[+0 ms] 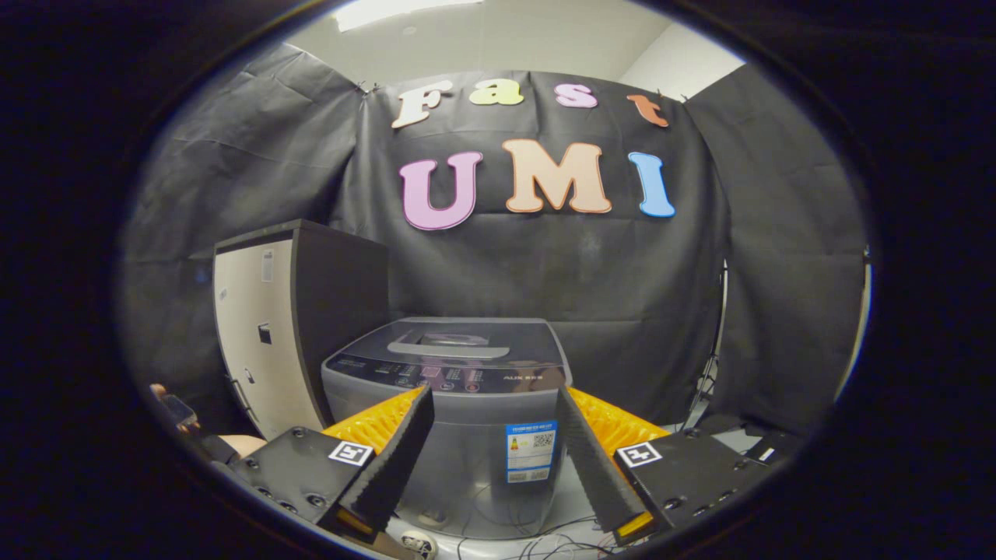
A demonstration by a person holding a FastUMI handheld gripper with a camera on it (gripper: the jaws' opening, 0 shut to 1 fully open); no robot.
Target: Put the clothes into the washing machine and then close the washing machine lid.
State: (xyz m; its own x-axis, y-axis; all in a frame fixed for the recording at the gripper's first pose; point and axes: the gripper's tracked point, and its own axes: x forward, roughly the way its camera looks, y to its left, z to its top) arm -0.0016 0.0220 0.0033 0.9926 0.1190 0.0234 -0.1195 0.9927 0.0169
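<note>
A grey top-loading washing machine (459, 389) stands straight ahead, beyond my fingers. Its lid (451, 342) lies flat and shut, with a handle across the top and a row of buttons along the front panel. A label is stuck on its front wall. My gripper (492, 404) hovers in front of the machine at about panel height. It is open, and its two fingers are spread wide with nothing between them.
A tall cabinet (288, 327) with a pale front and dark side stands just left of the washer. A person's hand (175, 412) holding a dark device shows beside the left finger. Cables (545, 537) and a socket lie on the floor below the machine.
</note>
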